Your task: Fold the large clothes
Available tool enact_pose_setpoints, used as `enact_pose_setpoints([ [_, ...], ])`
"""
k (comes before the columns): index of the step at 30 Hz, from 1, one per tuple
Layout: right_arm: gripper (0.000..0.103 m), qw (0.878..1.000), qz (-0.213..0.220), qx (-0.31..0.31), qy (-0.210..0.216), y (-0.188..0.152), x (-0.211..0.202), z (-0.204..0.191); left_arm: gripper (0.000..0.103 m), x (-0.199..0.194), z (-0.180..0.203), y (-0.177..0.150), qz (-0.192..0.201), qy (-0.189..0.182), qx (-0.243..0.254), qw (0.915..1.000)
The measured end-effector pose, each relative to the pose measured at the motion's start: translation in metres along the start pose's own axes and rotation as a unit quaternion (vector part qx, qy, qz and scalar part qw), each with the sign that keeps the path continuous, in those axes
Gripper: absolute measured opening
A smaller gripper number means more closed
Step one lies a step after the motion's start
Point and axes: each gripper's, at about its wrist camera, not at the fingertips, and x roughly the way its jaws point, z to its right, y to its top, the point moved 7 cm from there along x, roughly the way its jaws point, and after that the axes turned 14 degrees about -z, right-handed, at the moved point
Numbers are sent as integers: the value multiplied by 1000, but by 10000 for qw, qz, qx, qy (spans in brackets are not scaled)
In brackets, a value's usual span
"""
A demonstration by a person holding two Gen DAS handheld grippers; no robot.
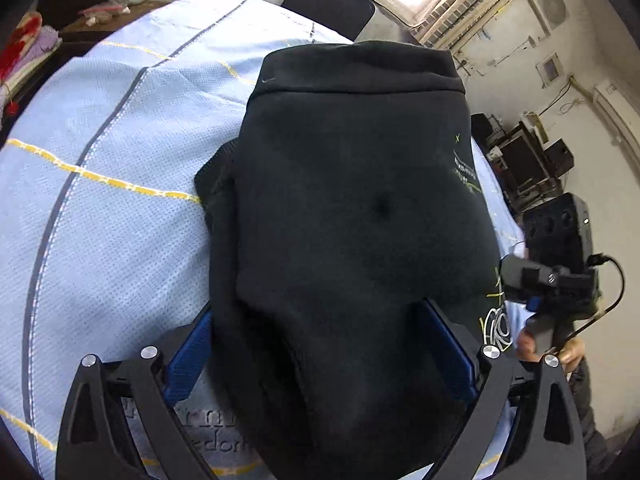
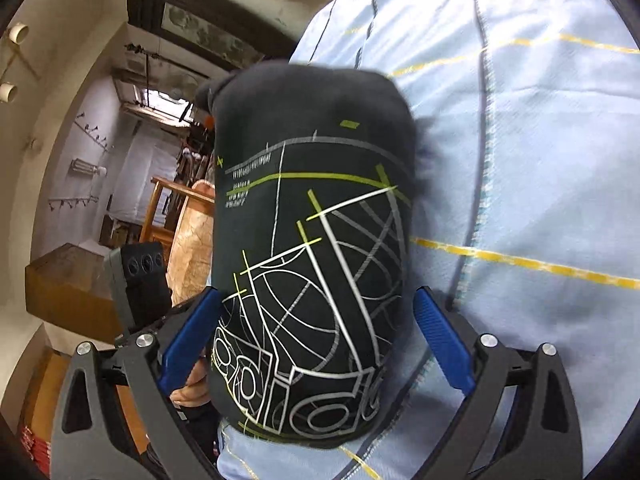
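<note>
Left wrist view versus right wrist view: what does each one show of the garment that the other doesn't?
Only the left wrist view shows the plain black panel with its folded top band. Only the right wrist view shows the large white-and-yellow line graphic. Both show the black garment lying on the pale blue cloth, between the blue pads of an open gripper: left gripper, right gripper.

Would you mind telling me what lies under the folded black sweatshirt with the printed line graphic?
The folded black sweatshirt lies on a light blue cloth with yellow and grey stripes. Grey lettering shows at its edge; what else it covers is hidden.
</note>
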Motion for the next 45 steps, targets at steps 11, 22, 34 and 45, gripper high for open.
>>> enact_pose_setpoints([
  [11, 99, 9994, 126, -164, 266, 7, 16, 1, 95, 7, 4, 3, 59, -589, 43, 9982],
  [22, 83, 9962, 335, -749, -305, -3, 24, -18, 63, 5, 29, 13, 295, -338, 321, 9985],
  [34, 70, 9929, 774, -899, -72, -20, -44, -27, 47, -9, 116, 24, 507, -348, 961, 9935],
  [45, 71, 9807, 1887, -383, -331, -79, -186, 39, 47, 74, 274, 47, 97, -394, 2092, 9770],
])
